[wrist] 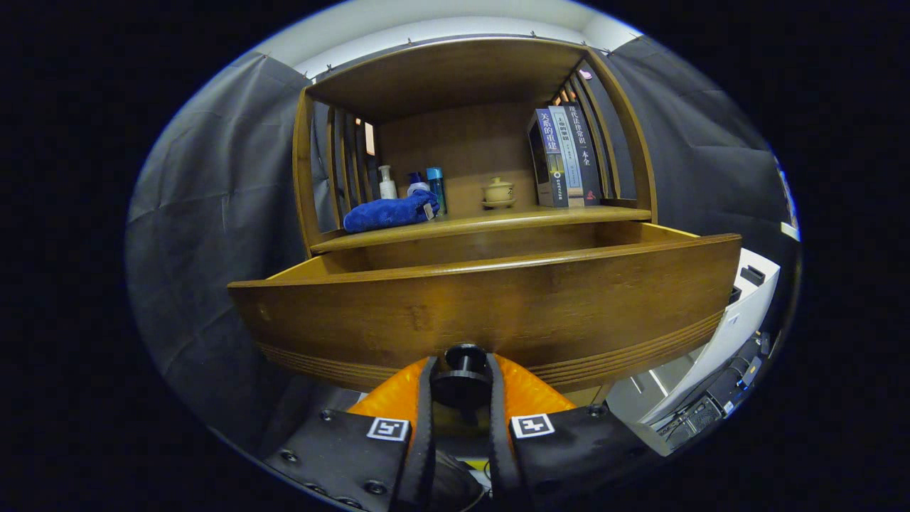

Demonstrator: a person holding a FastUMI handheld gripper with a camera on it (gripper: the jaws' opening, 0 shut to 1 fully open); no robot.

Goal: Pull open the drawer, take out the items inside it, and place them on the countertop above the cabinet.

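Clamped between the two fingers of the tool [461,387] sits a round black knob [463,375], both fingers pressing its sides. That knob is fixed low on the smooth brown wooden drawer front [490,313], which stands pulled out. Beyond, on the wooden desk [490,222], lie a folded blue cloth [389,212], small bottles [387,183], a lidded ceramic cup [498,191] and upright books [565,156].

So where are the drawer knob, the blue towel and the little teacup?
Drawer knob [463,377], gripper view: its round head, between the gripper's fingers.
Blue towel [389,212], gripper view: middle of the folded cloth.
Teacup [498,190], gripper view: its body.
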